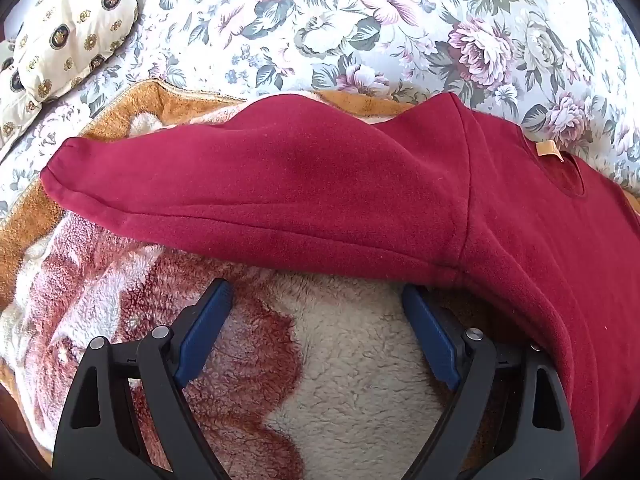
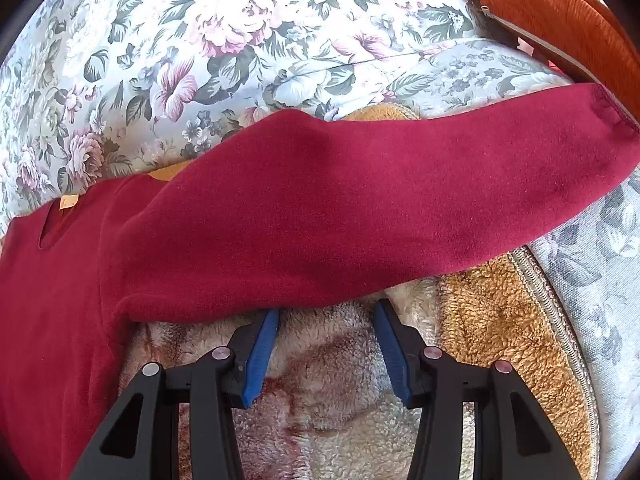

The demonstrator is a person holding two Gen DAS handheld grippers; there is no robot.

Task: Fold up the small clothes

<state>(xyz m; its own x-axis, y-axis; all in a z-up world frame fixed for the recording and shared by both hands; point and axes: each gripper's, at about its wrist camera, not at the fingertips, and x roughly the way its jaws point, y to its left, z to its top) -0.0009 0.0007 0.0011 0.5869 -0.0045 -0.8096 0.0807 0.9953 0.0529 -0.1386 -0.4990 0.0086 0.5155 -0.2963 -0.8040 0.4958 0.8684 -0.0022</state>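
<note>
Floral bedsheet (image 1: 360, 20) under plush fleece blanket (image 1: 340, 360). Maroon knit sweater (image 1: 540, 220) lies flat on blanket, sleeves spread toward blanket's side edges, prob. laid out for folding. L gripper (image 1: 316, 300) and R gripper (image 2: 326, 316) both agape, holding nothing, at sleeve undersides.

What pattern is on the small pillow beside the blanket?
Cream with dark round medallions and gold flowers on the pillow; left wrist view only.
</note>
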